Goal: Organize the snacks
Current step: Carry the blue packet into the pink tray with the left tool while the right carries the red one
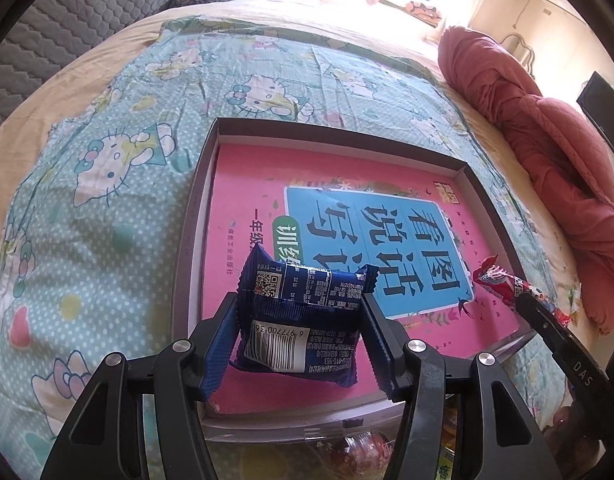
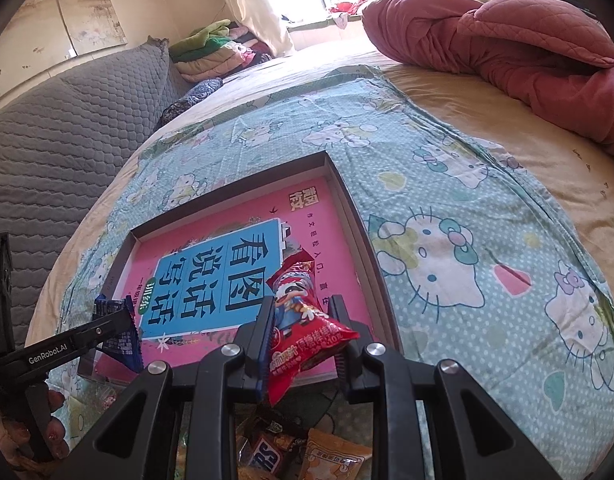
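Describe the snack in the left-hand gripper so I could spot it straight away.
On the bed's cartoon-cat sheet lies a shallow box with a pink book inside. Over the book's near edge, the left gripper clamps a dark blue packet with a white barcode. The other held snack, the red packet, is in the right gripper.

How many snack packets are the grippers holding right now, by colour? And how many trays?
Blue snack packet, in the left hand-held gripper: 1
Red snack packet, in the right hand-held gripper: 1
Tray with a pink book in it: 1
Total: 3, not counting the book
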`<action>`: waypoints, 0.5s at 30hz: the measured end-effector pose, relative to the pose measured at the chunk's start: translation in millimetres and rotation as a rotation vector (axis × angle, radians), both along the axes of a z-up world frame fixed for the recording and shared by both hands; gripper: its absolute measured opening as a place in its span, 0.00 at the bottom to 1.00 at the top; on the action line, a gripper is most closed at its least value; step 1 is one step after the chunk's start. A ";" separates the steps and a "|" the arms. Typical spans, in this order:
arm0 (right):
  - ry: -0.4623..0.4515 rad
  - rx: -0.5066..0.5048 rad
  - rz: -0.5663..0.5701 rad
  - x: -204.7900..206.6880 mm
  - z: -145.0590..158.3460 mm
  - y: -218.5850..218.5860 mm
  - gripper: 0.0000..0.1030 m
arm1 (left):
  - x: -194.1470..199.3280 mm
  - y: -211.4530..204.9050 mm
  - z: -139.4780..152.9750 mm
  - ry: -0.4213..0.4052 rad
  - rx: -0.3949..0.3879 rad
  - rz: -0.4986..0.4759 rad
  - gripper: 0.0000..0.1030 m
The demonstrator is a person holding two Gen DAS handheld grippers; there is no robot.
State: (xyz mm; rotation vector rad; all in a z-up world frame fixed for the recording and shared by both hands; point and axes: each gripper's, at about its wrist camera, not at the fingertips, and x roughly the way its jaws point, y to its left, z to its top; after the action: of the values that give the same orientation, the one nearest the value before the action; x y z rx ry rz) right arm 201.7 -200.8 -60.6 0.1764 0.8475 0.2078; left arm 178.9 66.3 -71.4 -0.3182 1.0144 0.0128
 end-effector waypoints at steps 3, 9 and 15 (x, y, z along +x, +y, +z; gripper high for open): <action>0.011 -0.011 -0.001 2.2 -3.7 0.0 0.26 | 0.1 -1.3 -1.5 0.002 -0.003 -0.007 0.59; 0.024 -0.046 -0.006 4.1 -9.3 2.2 0.27 | 0.6 -2.2 -3.6 0.010 -0.010 -0.015 0.59; 0.015 -0.092 -0.014 0.7 -6.0 3.8 0.47 | 0.1 -2.8 -4.0 0.014 -0.012 -0.017 0.59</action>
State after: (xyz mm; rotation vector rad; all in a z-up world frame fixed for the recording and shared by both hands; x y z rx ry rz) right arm 202.5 -197.0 -66.7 0.0982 0.8681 0.1540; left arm 179.0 63.4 -75.4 -0.3211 1.0313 -0.0061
